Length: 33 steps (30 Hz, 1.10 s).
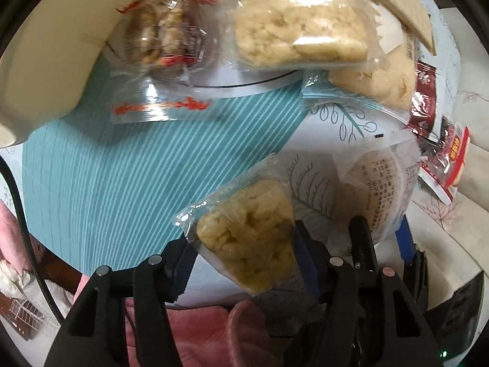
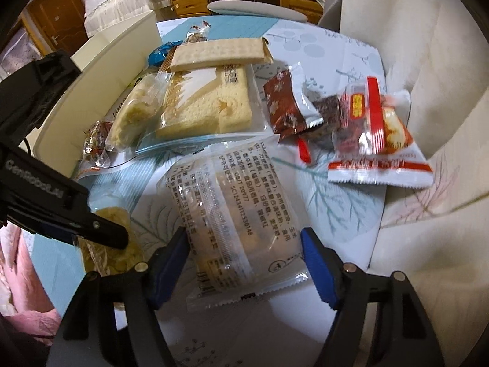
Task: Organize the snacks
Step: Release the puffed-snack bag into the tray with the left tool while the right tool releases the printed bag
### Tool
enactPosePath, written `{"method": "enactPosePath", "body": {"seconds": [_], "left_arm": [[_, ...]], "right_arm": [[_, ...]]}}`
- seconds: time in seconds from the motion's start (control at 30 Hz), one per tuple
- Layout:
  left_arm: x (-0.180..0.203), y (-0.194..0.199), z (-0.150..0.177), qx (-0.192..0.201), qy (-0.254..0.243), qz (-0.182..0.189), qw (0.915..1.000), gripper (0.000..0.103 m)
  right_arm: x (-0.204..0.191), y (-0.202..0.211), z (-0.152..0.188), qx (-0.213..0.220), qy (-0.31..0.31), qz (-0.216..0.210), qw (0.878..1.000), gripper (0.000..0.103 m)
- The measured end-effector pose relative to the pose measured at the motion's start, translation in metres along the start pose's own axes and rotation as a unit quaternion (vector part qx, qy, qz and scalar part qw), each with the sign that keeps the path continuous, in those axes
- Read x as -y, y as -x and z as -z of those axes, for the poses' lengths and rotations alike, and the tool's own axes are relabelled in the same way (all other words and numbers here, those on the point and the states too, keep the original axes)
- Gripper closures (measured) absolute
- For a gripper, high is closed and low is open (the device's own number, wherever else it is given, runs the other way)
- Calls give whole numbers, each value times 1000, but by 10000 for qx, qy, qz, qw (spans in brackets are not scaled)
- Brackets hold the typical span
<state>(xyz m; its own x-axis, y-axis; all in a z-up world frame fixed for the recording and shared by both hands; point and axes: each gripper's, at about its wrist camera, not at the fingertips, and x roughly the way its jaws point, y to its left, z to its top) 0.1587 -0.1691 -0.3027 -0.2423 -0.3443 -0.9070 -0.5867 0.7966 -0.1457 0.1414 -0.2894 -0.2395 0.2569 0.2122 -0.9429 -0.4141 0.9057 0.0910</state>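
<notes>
The left gripper (image 1: pixel 244 244) clenches a yellow snack bag (image 1: pixel 247 238), while the right gripper (image 2: pixel 244 244), jaws released, straddles a clear printed packet (image 2: pixel 226 214) lying lengthwise between them.

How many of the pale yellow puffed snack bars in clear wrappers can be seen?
2. One puffed bar sits between the left gripper's fingers, near the table edge. The other puffed bar lies farther back beside the white box. More may be hidden under other packs.

Cracker pack (image 2: pixel 218 53) atop cake pack (image 2: pixel 207 107); box (image 2: pixel 88 91) left.
</notes>
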Motion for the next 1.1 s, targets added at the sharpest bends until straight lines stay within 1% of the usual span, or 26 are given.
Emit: {"method": "enactPosePath", "body": {"seconds": [0.07, 0.2, 0.27, 0.33, 0.47, 0.57, 0.63, 0.83, 0.93, 1.03, 1.1], "left_arm": [[-7, 6, 4, 27, -32, 11, 10000, 45], [-9, 14, 13, 96, -148, 17, 9998, 46], [-1, 21, 20, 130, -196, 5, 9997, 46], [-9, 31, 22, 177, -309, -12, 9994, 46], [-18, 47, 37, 321, -576, -19, 9978, 46], [-23, 59, 39, 396, -761, -79, 9963, 46], [-23, 67, 40, 471, -934, -156, 9944, 46], [-33, 101, 48, 686, -1472, -399, 9859, 46], [-43, 132, 49, 862, -1732, -484, 9799, 46], [-63, 166, 50, 1050, -1958, -560, 9734, 46], [-68, 183, 46, 1195, -2097, -621, 9685, 46]], "right_arm": [[-1, 2, 2, -46, -99, -56, 9999, 30], [-3, 10, 10, -72, -385, -241, 9989, 30], [-6, 13, 12, -52, -491, -327, 9982, 31], [-8, 18, 15, -17, -711, -477, 9963, 31], [-13, 25, 17, 37, -1105, -794, 9907, 32], [-21, 31, 16, 49, -1186, -879, 9890, 32], [-28, 39, 13, 151, -1231, -958, 9876, 32], [-52, 66, 0, 537, -1291, -1108, 9840, 32], [-67, 78, -9, 710, -1304, -1179, 9819, 32], [-83, 89, -19, 883, -1323, -1262, 9792, 32], [-94, 95, -25, 993, -1342, -1316, 9772, 32]]}}
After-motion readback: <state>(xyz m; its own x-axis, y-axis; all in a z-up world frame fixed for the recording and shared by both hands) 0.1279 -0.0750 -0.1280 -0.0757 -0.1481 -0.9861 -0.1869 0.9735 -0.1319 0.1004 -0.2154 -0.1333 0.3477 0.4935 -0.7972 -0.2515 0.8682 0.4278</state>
